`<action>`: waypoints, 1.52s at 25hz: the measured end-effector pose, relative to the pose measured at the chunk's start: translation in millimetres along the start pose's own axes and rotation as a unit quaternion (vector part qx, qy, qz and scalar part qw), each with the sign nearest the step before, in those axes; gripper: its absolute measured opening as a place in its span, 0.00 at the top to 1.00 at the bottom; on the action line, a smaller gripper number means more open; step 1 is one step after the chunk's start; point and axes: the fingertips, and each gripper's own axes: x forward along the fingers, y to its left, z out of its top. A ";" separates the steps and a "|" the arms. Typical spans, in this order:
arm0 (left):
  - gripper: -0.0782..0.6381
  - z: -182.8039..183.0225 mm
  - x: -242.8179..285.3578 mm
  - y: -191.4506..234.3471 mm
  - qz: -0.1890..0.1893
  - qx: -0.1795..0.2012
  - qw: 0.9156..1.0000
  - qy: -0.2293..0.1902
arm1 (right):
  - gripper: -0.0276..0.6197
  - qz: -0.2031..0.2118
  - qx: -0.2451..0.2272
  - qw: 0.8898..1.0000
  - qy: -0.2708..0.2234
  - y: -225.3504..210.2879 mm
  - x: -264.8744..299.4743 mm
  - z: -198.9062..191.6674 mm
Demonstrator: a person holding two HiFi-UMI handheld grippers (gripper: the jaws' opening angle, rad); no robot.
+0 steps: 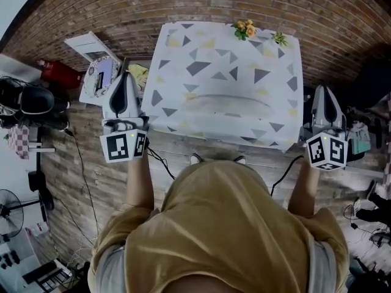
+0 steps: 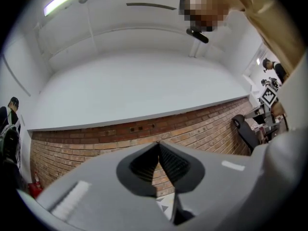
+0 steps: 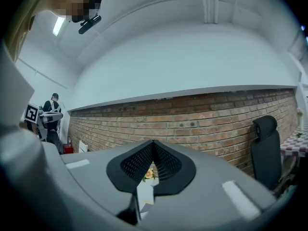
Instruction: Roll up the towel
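A table (image 1: 226, 72) under a white cloth with grey and yellow triangles stands in front of me in the head view. Across its middle lies a pale, long shape (image 1: 226, 104), perhaps the towel; it is too faint to tell. My left gripper (image 1: 125, 76) hangs off the table's near left corner, shut and empty. My right gripper (image 1: 324, 90) hangs off the near right corner, also shut and empty. In the left gripper view the jaws (image 2: 158, 146) meet against a brick wall. The right gripper view shows its jaws (image 3: 153, 143) meeting too, with the flowers (image 3: 149, 173) beneath them.
Orange flowers (image 1: 245, 28) sit at the table's far edge. Left of the table are an open box (image 1: 98, 72), a red object (image 1: 60, 73) and a fan (image 1: 9, 212). Cables run over the floor. A black chair (image 3: 267, 148) stands by the brick wall; people stand far off.
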 end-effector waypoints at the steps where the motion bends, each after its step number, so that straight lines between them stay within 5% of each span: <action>1: 0.80 1.7 -2.2 3.1 0.006 -0.005 1.000 -0.002 | 0.95 -0.004 -0.002 1.000 0.000 -1.0 0.5 0.6; 13: 0.80 17.0 -16.8 24.1 0.034 -0.013 0.999 -0.028 | 0.95 -0.023 -0.023 0.999 -0.008 4.4 0.4 12.8; 38: 0.80 15.3 -16.5 11.7 -0.006 -0.025 0.999 -0.020 | 0.95 -0.037 -0.036 0.999 0.007 17.3 -26.1 12.4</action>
